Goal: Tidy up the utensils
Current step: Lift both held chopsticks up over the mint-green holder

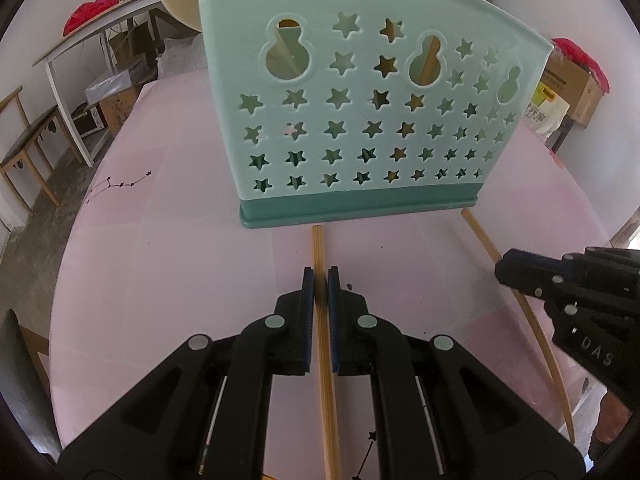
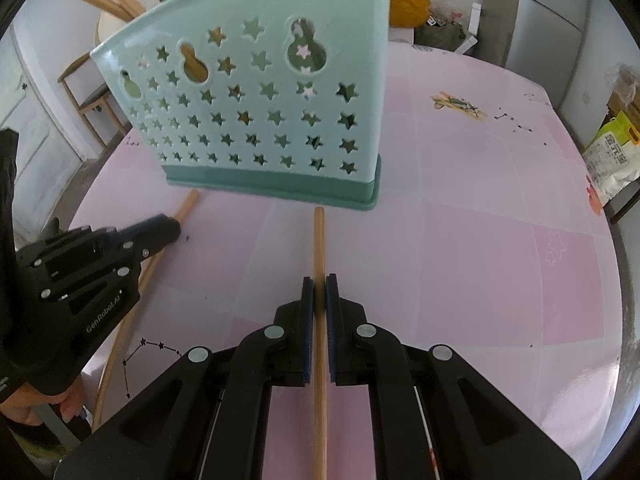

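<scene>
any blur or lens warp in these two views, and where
Left wrist view: the far chopstick bows from fisheye warp, the right gripper looks slightly soft. Right wrist view: the utensil holder leans and curves, the left gripper tip is blurred. Lighting is soft, without harsh glare.

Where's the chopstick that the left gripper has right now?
Left wrist view: the chopstick lies between the left gripper's shut jaws, tip just short of the green holder's base.
</scene>
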Tool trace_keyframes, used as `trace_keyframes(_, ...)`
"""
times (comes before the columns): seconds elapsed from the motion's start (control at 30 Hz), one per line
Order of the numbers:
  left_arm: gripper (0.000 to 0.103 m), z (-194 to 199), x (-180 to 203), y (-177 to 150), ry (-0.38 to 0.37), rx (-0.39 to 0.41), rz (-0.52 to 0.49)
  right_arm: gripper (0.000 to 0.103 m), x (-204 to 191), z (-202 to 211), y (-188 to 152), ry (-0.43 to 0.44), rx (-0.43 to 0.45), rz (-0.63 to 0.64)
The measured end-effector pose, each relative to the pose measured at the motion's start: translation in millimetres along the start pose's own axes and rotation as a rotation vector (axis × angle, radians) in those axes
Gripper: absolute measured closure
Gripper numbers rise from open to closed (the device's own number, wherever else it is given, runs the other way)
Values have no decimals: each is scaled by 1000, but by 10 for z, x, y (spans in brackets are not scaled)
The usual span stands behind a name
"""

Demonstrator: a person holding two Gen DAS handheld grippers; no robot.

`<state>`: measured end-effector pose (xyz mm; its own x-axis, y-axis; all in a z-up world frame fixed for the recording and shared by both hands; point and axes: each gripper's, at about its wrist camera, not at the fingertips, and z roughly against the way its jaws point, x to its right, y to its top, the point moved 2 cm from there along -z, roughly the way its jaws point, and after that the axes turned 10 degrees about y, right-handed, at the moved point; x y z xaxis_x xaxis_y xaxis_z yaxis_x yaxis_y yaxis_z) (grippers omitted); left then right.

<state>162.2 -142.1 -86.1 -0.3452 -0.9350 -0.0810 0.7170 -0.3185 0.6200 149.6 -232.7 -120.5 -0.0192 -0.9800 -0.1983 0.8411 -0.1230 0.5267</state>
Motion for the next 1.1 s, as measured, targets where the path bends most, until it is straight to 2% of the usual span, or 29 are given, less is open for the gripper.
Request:
trace_keyframes(0.53, 98, 251, -55, 80, -43, 52, 45, 97, 78, 274, 161, 24, 78, -39)
trace_keyframes(1.1, 98, 1072, -313, 322, -174, 229, 144, 97, 94, 760, 280, 71, 221, -68)
